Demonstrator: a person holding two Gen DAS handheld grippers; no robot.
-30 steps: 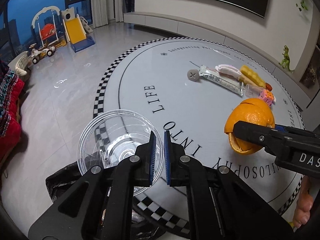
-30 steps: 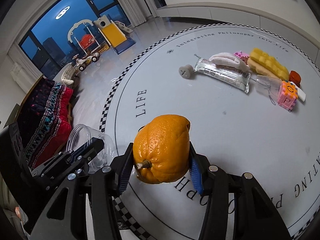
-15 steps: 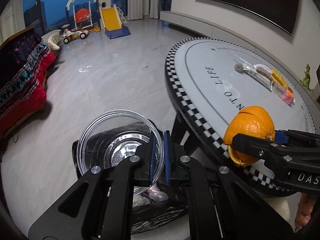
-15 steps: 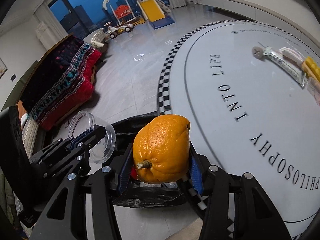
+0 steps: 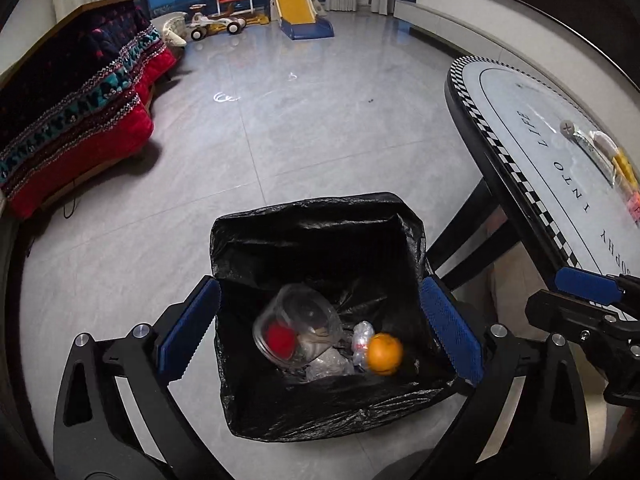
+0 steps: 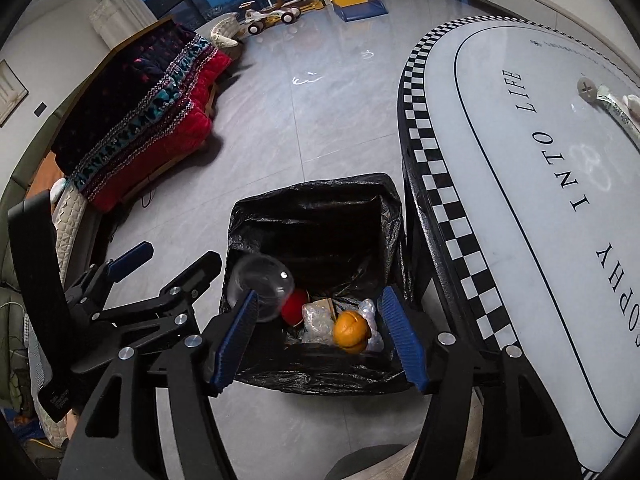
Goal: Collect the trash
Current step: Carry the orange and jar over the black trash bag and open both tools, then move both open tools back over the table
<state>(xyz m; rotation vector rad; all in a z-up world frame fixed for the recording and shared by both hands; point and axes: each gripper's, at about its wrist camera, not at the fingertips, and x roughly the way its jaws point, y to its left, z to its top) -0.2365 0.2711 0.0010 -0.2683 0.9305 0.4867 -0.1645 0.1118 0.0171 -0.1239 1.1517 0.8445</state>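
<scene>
both tongs are hanging spread wide over the black-lined bin (image 5: pixel 320 240) beside the desk (image 6: pixel 520 160) — left tongs (image 5: pixel 320 332) and right tongs (image 6: pixel 320 336) gripping nothing. down in the bag, the orange peel (image 5: pixel 385 353) is lying against crumpled plastic, just beside the clear plastic jar (image 5: pixel 298 326) — both resting at the bottom.

A grey tiled floor (image 5: pixel 304 128) carries a bin lined with a black bag (image 5: pixel 320 224), standing just beside a round table (image 6: pixel 416 120) with a checkered rim. On the tabletop lie a grey cap (image 6: pixel 587 89) and a clear wrapper (image 6: pixel 618 111). A red patterned blanket (image 5: pixel 76 120) is draped over furniture well apart from the bin.
</scene>
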